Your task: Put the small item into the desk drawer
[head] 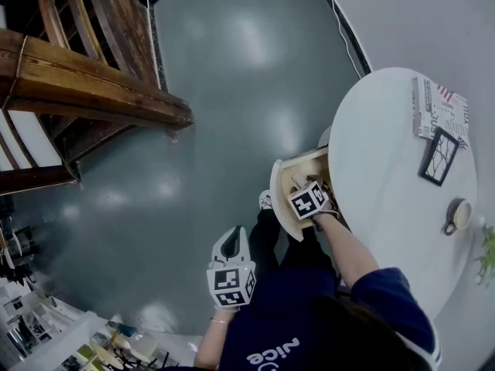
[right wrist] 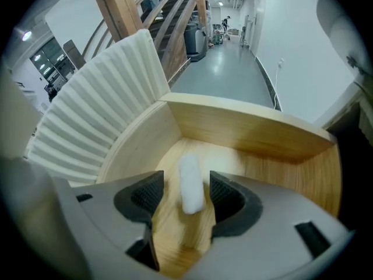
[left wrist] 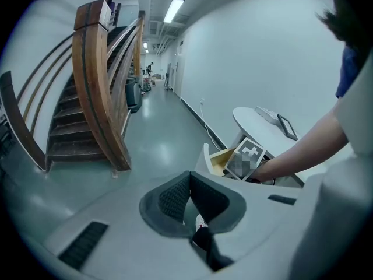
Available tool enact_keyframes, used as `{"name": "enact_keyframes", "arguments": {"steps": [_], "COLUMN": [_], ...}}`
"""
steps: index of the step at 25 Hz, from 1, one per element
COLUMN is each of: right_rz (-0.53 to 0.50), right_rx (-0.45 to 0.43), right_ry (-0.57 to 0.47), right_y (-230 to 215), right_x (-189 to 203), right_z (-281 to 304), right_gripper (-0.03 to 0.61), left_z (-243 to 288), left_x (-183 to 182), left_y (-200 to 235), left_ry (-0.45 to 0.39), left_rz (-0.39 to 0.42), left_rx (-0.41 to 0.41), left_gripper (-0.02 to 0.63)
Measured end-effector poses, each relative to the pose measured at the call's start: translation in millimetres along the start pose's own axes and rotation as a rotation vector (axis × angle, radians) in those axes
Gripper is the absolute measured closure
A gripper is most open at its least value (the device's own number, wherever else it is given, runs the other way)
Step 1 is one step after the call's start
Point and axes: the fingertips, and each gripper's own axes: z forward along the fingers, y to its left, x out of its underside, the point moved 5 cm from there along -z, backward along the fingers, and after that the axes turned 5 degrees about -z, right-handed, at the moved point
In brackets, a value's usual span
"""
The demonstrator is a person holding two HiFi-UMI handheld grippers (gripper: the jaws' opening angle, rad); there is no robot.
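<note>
Two tongs are in use, one in each of a person's hands. The right tongs [right wrist: 187, 192] point steeply down into an open wooden drawer [right wrist: 250, 134], jaws wide apart. The small white item [right wrist: 191, 182] lies on the drawer floor between them, touched by neither pad. The left tongs [left wrist: 189, 177] hang over the grey floor [head: 232, 91], jaws together and empty. The drawer juts from a round white tabletop [head: 387, 168].

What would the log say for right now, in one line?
right hand-held gripper: open | item: lying in drawer, loose between jaws | left hand-held gripper: shut, empty | drawer: open
</note>
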Motion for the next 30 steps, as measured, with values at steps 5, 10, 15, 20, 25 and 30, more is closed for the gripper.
{"name": "enact_keyframes", "arguments": {"steps": [5, 10, 15, 20, 25, 30], "right_rz": [-0.009, 0.019, 0.096, 0.140, 0.149, 0.194], "right_rx": [0.020, 0.035, 0.043, 0.046, 0.072, 0.075], "right_ry": [-0.014, -0.040, -0.056, -0.086, -0.115, -0.181], "right_y": [5.2, 9.1, 10.9, 18.1, 23.0, 29.8], "right_x": [-0.3, 0.1, 1.2, 1.2, 0.1, -8.7], "right_z": [-17.5, -35.0, -51.1, -68.3, -85.3, -111.0], "right_gripper": [0.324, 0.325, 0.325, 0.328, 0.330, 0.331], "left_z": [1.5, 4.4, 7.0, 8.9, 11.2, 15.8], "left_x": [-6.9, -14.9, -20.8, -26.1, -31.2, -37.3], "left_y": [2.1, 5.5, 8.7, 8.8, 1.6, -4.5], "left_ry": [-0.015, -0.030, -0.040, -0.046, -0.058, -0.070], "left_rz": [0.004, 0.005, 0.011, 0.028, 0.057, 0.081], "left_rx": [0.027, 0.047, 0.061, 0.078, 0.117, 0.149], "left_gripper": [0.611, 0.611, 0.611, 0.611, 0.611, 0.611]}}
